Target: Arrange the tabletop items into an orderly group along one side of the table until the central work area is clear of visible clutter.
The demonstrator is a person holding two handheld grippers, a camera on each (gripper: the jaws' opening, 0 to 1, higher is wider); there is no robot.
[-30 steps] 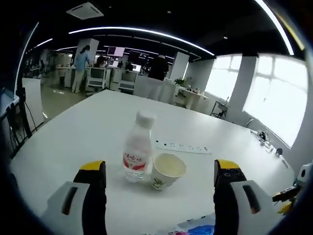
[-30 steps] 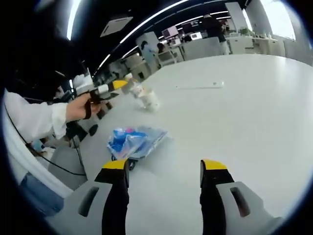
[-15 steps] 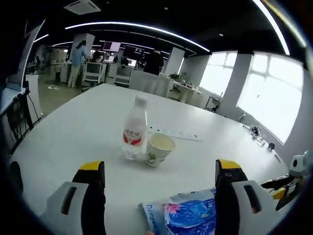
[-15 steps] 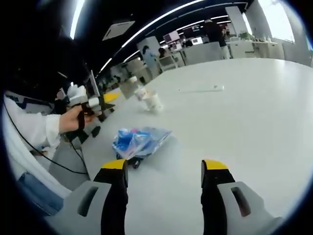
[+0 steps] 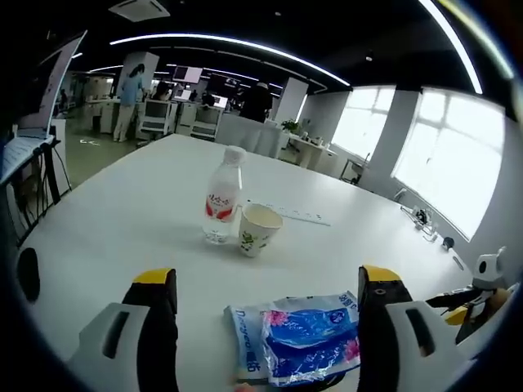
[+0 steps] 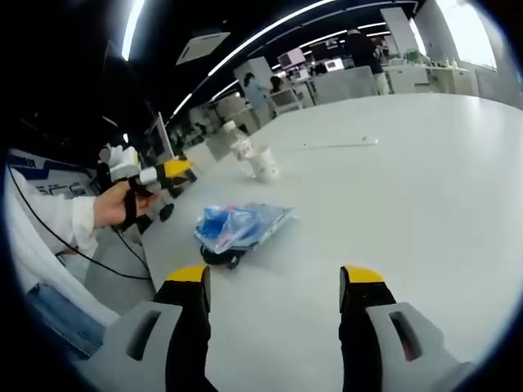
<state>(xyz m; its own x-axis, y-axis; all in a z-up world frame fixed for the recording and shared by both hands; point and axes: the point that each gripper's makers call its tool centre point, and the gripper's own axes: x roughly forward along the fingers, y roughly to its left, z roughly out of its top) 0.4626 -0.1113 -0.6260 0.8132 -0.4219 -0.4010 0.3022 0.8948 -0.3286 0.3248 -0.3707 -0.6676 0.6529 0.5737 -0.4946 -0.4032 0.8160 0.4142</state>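
Since a second ago the left tool (image 5: 257, 306) has been pulling back from the bottle and cup toward the near edge of the bench, so the blue plastic packet (image 5: 301, 339) that was barely showing at the bottom of the left gripper view is now lying in full between its jaws. In the right gripper view the hand (image 6: 114, 206) holding that left tool is sitting lower and nearer the bench edge than before.

The left tool is standing released, jaws wide apart and holding nothing. The right tool (image 6: 274, 282) is also hanging released over bare white bench (image 6: 425, 180), gripping nothing.

The water bottle (image 5: 221, 204), with a white cap and red label, is standing upright toward the middle of the bench, and the paper cup (image 5: 257, 229) is standing upright just beside it. Behind them a white power strip (image 5: 296, 215) is lying flat. The blue packet is resting near the bench edge closest to the person, and in the right gripper view a small dark object (image 6: 222, 257) is peeking out from under it; what it is cannot be told.
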